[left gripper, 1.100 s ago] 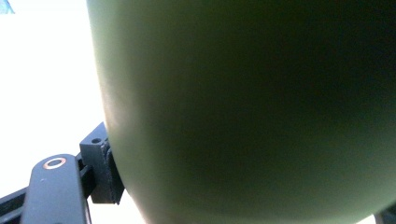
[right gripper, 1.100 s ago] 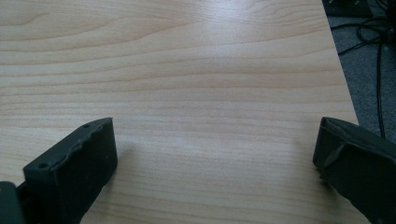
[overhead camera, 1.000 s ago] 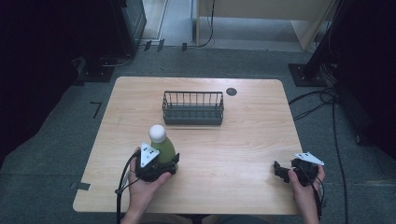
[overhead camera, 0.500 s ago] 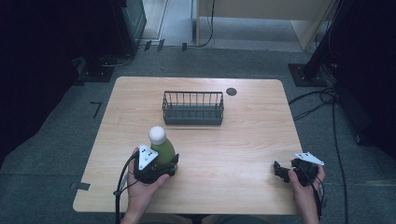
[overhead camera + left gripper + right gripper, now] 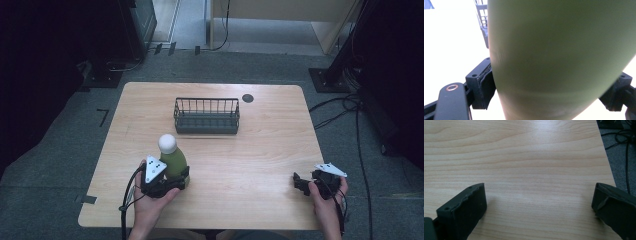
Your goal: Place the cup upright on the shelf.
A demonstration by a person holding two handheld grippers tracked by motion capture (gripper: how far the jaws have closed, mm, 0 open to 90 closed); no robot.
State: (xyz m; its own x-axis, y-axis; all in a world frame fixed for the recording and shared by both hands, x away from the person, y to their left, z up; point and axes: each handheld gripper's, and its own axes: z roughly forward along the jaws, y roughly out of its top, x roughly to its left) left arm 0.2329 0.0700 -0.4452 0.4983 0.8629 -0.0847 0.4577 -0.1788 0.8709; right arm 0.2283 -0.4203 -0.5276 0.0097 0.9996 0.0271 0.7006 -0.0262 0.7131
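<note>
green bottle [image 5: 559, 55] blurred, top and base cropped, wire basket [image 5: 482, 20] perhaps half hidden

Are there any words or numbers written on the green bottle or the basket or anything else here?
None: no words or numbers can be read anywhere.
Green bottle: plain green side, no label seen, blurred in the left gripper view.
Wire basket: no tag or writing.
Table: just wood grain and a dark round spot, no text.

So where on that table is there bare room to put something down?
Bare wood lies between the green bottle and the right claw, and right of the wire basket. It is crowded only where the left claw holds the bottle.
</note>
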